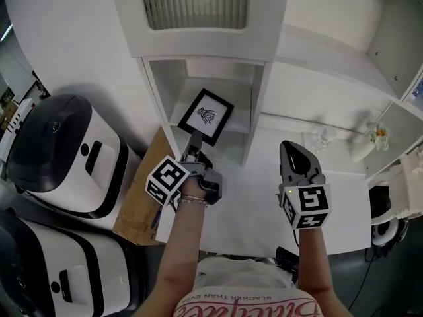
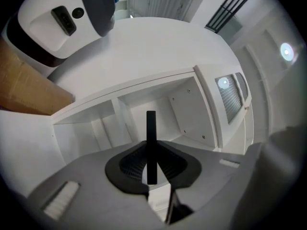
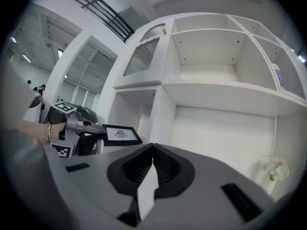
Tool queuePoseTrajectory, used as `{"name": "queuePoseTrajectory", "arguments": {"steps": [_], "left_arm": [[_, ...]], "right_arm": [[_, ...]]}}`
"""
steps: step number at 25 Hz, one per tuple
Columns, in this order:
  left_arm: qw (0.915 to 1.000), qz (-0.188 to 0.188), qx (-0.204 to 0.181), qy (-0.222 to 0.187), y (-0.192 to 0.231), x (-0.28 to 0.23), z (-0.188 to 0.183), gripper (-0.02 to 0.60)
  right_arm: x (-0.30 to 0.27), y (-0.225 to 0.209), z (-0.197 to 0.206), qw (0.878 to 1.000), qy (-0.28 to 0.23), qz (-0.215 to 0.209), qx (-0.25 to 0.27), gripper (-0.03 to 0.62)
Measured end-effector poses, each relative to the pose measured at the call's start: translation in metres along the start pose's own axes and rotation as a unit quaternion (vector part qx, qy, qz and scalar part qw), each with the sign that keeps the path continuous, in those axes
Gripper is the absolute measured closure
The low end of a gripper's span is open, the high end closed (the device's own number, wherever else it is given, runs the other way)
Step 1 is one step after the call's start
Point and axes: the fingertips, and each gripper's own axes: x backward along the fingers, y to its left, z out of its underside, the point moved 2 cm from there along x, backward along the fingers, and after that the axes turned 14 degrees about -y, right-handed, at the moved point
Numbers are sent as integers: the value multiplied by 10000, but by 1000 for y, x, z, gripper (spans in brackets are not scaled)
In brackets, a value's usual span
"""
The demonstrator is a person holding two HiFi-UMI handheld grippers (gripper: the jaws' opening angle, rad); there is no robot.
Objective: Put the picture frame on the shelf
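Picture frame (image 1: pixel 206 116) clamped by its lower edge in left tool (image 1: pixel 193 142), tilted at white shelf (image 1: pixel 242 120) opening. Right tool (image 1: pixel 291 154) jaws together, empty.

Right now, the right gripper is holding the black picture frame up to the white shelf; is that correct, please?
Not quite: it is the left gripper that holds the black picture frame up to the white shelf, as the head view shows.

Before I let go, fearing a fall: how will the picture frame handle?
The picture frame looks stiff: it juts out flat from the left claw, pinched at one edge. Probably light: one claw carries it. Thin, so it may tip when stood on the shelf.
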Motion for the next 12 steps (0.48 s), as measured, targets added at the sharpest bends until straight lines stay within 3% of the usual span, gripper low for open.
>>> {"name": "queuePoseTrajectory", "arguments": {"steps": [7,12], "left_arm": [[9958,-287,872,1,17,-12,4,514],[9929,-431,1109,-15,24,-17,8,514]], "right_arm": [[0,10,11,9997,221,0,58,585],[2,15,16,9995,305,-24,95,585]]}}
